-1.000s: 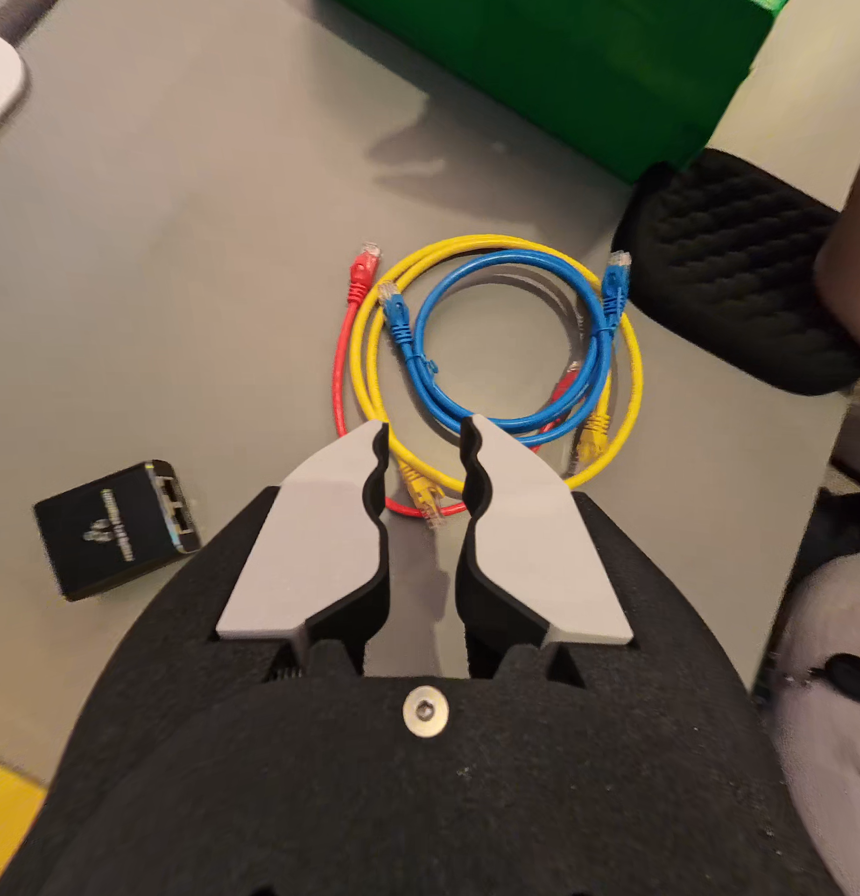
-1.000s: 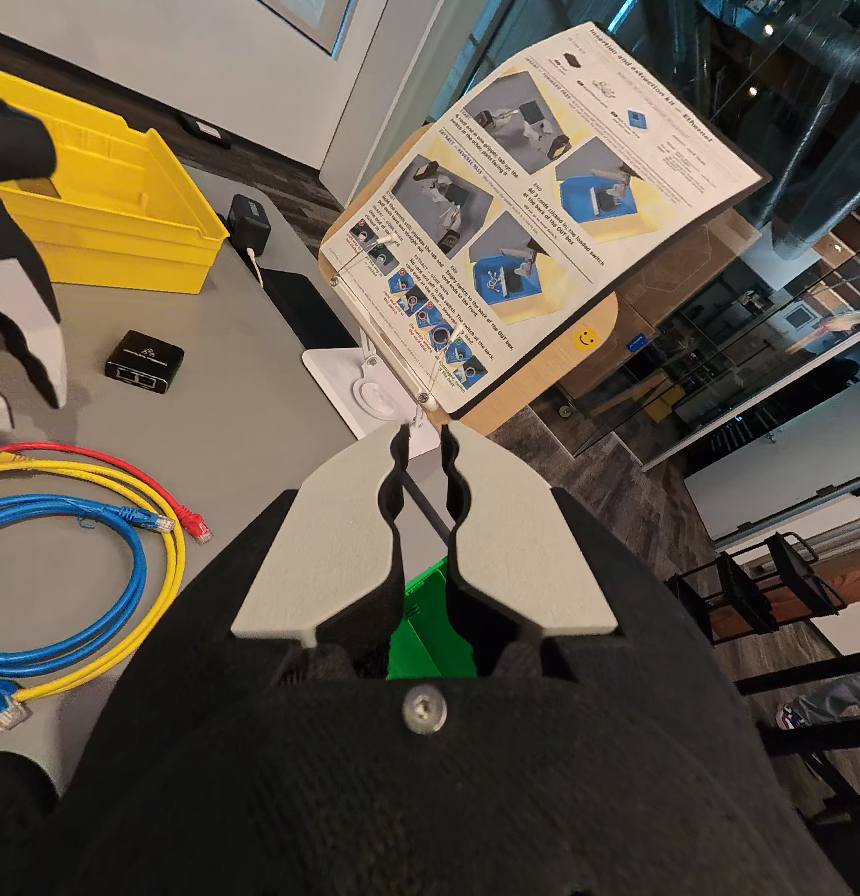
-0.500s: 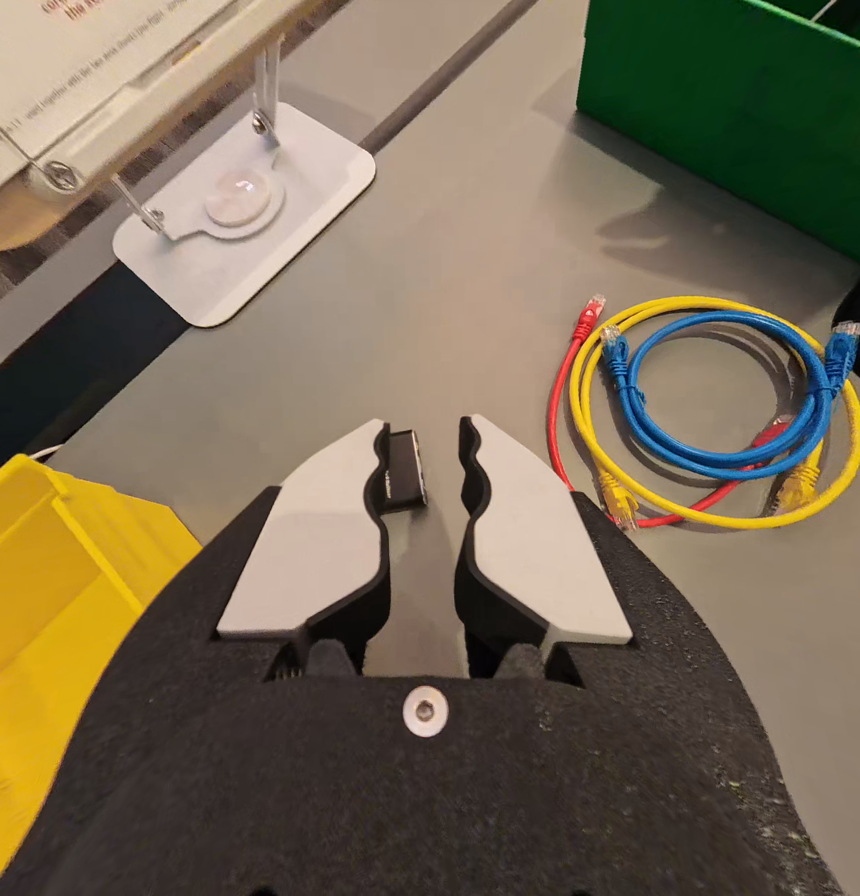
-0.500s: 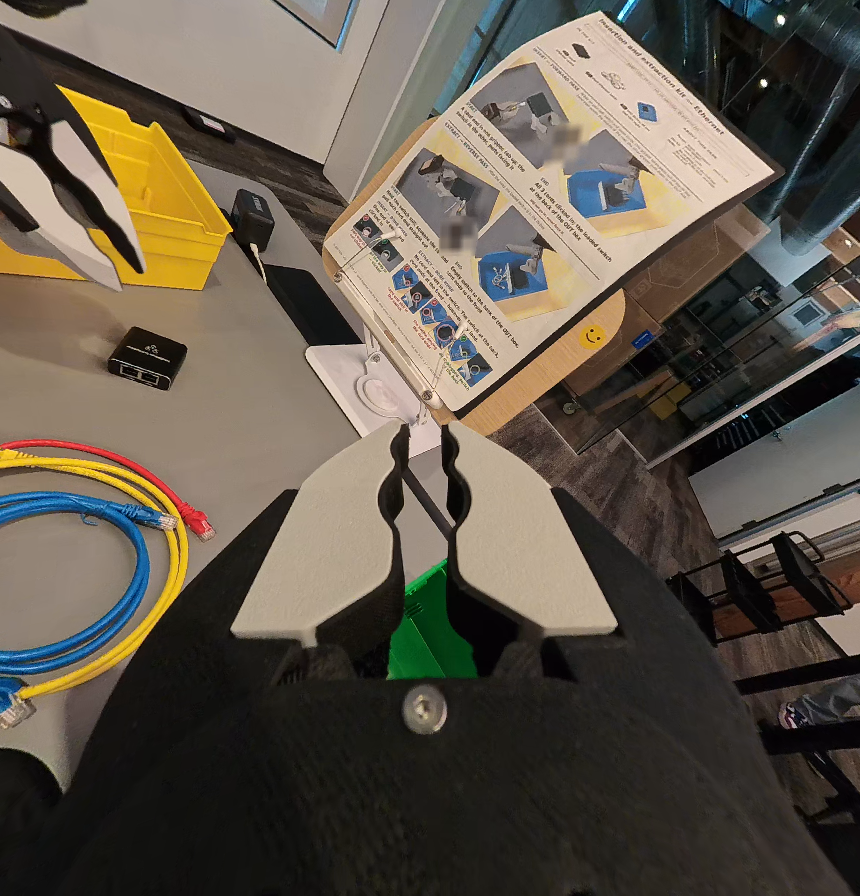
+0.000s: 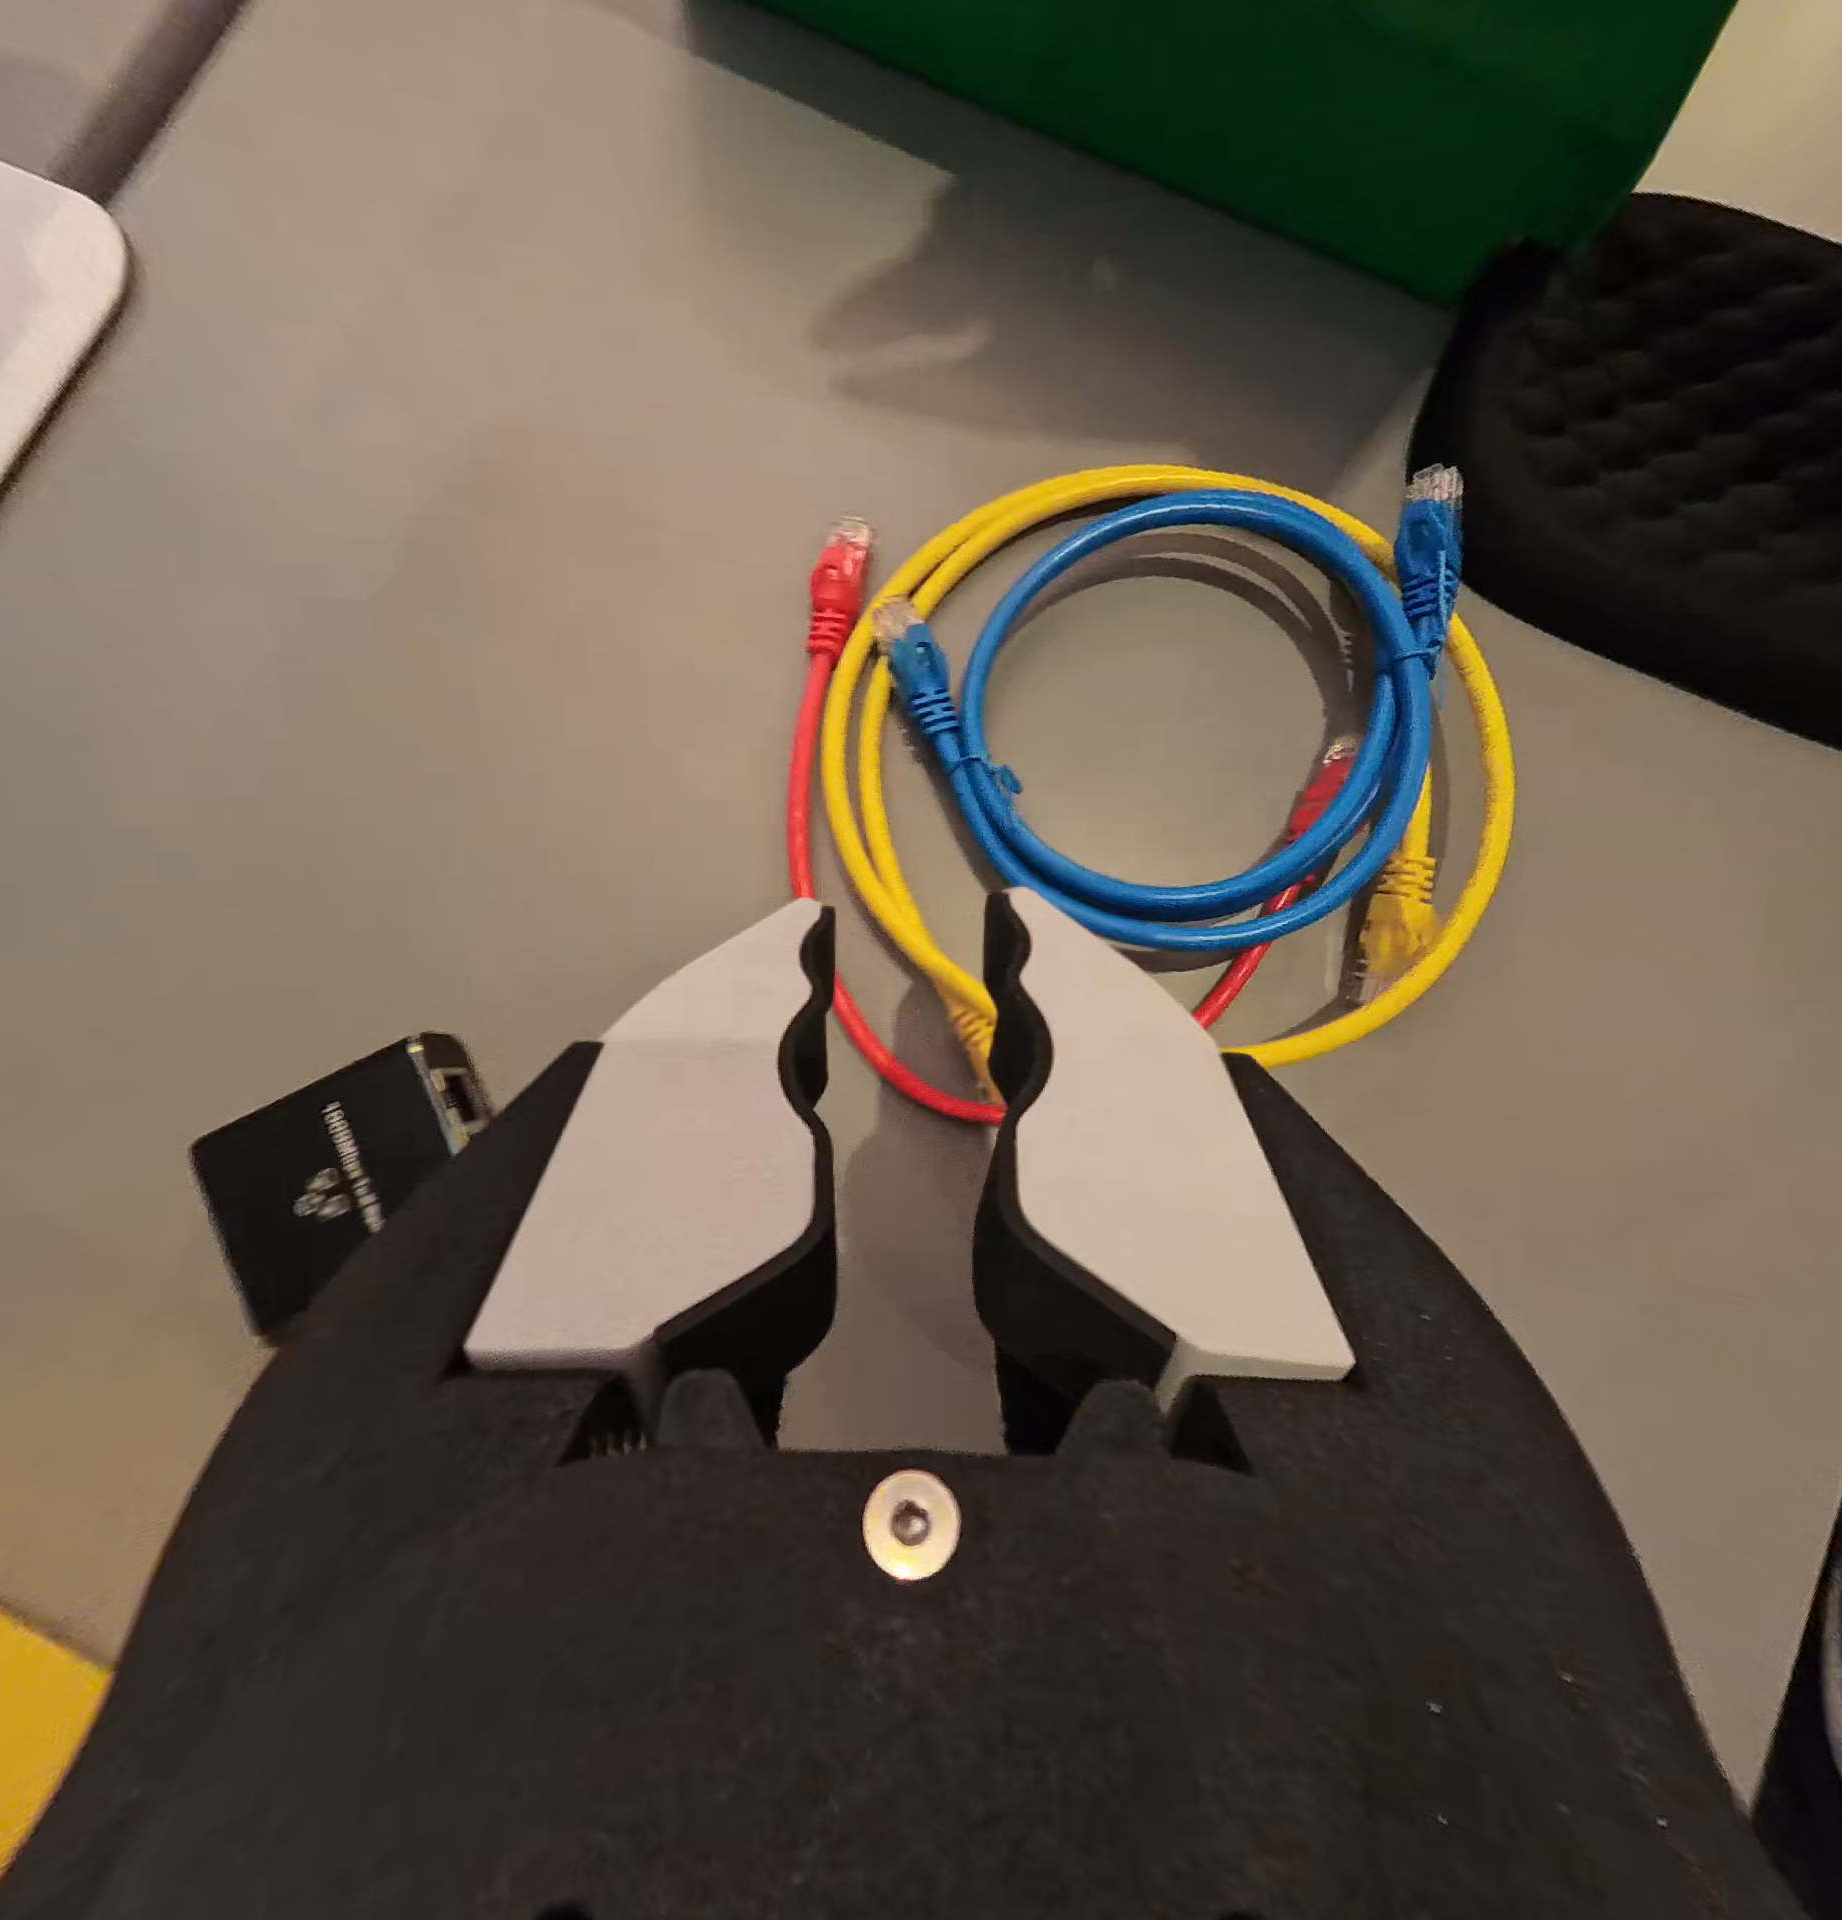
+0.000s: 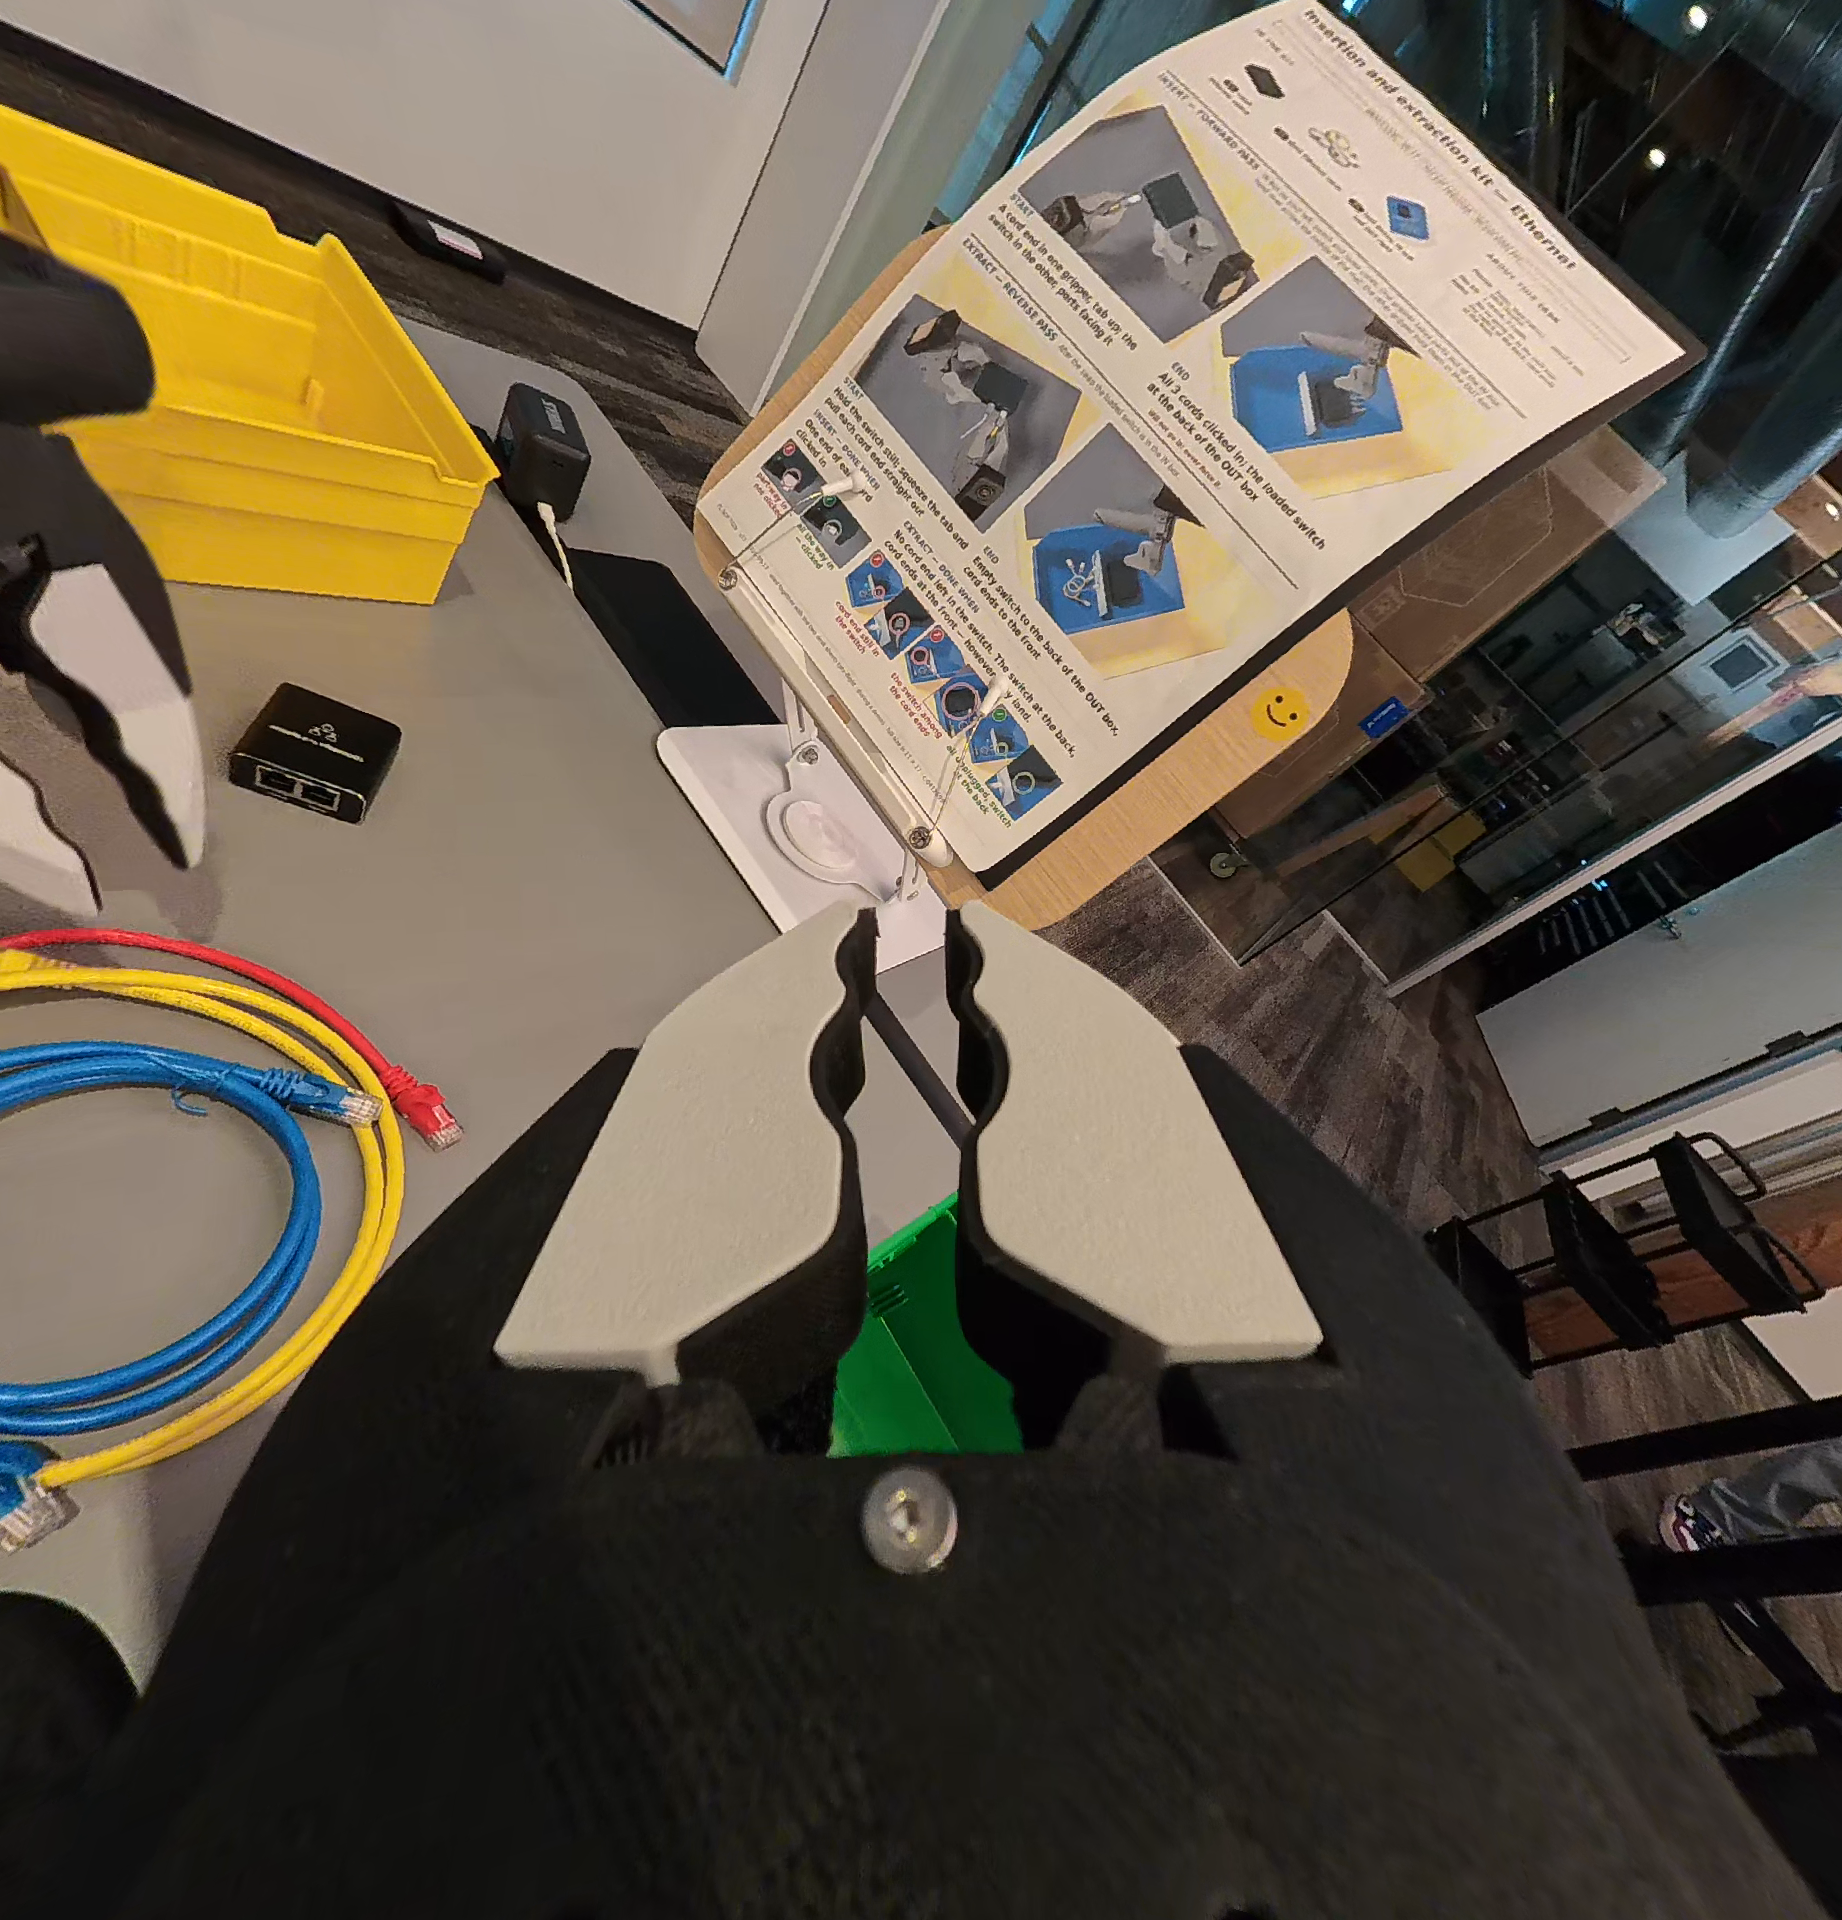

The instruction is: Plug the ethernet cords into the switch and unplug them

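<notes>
The left gripper [image 5: 904, 914], fingers spread and holding nothing, hangs over the grey worktop [image 5: 481, 623] above the near side of the coiled red, yellow and blue ethernet cords [image 5: 1156, 748], which lie near the green bin [image 5: 1260, 104]. The small black plastic switch [image 5: 325, 1174] lies apart on the worktop, just left of that gripper. The right gripper [image 6: 909, 920], its fingers slightly parted on nothing, points past the worktop's edge toward a tilted instruction sheet on a white stand [image 6: 1156, 468].

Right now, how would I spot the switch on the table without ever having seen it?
Start at the yellow bin on the grey table. Just in front of it lies the switch, apart from the coiled cords: the only small black box, with two ports on one side.
</notes>
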